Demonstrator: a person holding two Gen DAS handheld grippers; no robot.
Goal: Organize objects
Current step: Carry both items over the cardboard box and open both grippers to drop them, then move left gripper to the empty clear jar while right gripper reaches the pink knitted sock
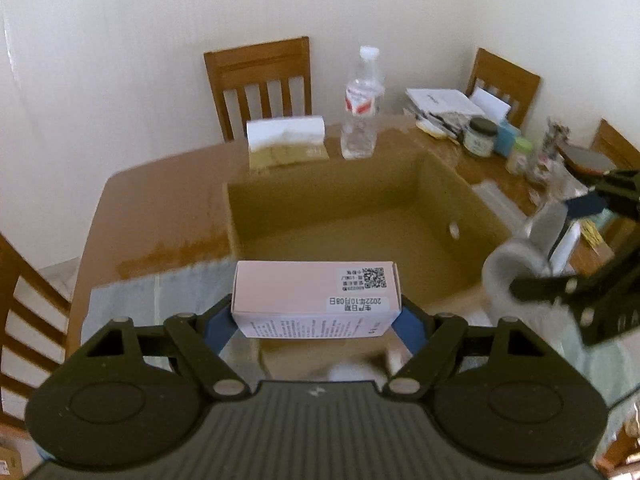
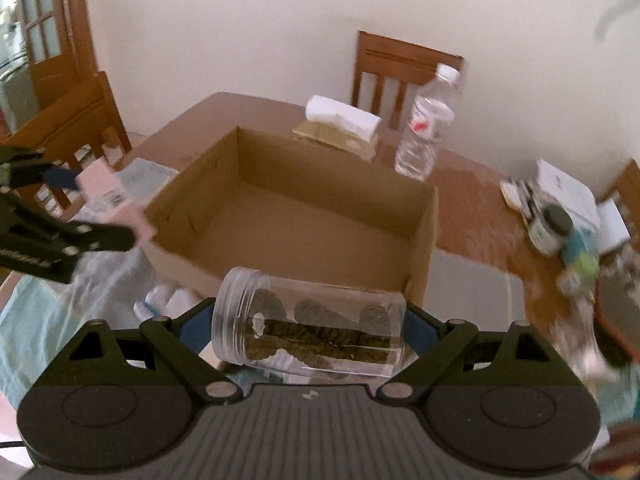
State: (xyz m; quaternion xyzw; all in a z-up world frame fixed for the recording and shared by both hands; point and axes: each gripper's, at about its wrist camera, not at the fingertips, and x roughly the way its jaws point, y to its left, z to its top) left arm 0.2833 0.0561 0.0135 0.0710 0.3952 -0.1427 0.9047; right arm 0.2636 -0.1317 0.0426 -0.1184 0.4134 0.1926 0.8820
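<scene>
Cardboard box (image 1: 340,216), open-topped and with nothing visible inside, sits on the brown tabletop (image 1: 160,200) in the left wrist view, just beyond the left gripper (image 1: 316,312), whose blue pads clamp a pale pink carton (image 1: 316,300) by its two ends, held level at the box's near wall. Behind the box stand a tissue pack (image 1: 286,142) and a clear water bottle (image 1: 362,108), with a cluttered group of jars and papers to the right. At the right edge the right gripper (image 1: 560,248) shows, blurred, around a greyish jar. In the right wrist view, the right gripper (image 2: 310,332) grips a clear plastic jar (image 2: 310,322) lying sideways, dark dried pieces inside, just in front of the cardboard box (image 2: 296,208). The left gripper (image 2: 100,216) appears at the left with the pink carton (image 2: 116,200) beside the box's left wall.
</scene>
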